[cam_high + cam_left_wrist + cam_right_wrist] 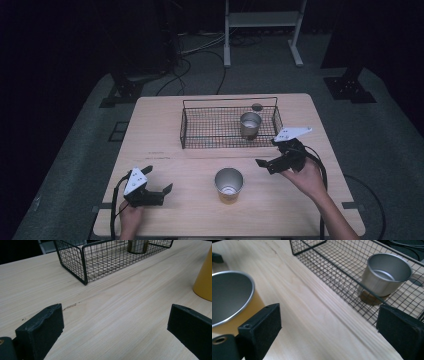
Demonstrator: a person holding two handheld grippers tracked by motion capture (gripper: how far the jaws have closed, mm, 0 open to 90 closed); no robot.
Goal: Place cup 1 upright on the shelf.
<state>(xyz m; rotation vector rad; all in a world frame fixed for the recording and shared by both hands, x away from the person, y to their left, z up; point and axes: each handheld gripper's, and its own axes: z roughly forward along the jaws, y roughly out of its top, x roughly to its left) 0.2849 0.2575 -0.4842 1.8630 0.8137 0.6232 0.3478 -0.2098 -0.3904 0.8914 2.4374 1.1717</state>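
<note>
Pale wooden desk under the high view, lit against a dark room. Black wire basket at the far middle of the desk, long side running left to right, sitting flat. Inside the basket, toward its right end, a small silver cup, upright and mouth up, resting on the mesh floor (seen again in the right gripper view with a brown base beneath it). Near middle of the desk: a yellow cup with a silver inside, upright, mouth open, well clear of the basket and standing between the two grippers without touching either. Right gripper held in a hand just right of the yellow cup and near the basket's right near corner, jaws spread wide and holding nothing; in the right gripper view, yellow cup beside one jaw, basket and silver cup beyond the other. Left gripper held in a hand at the near left of the desk, apart from the yellow cup, jaws likewise wide apart and empty; bare wood between them in the left gripper view, yellow cup's side at the right edge.
</note>
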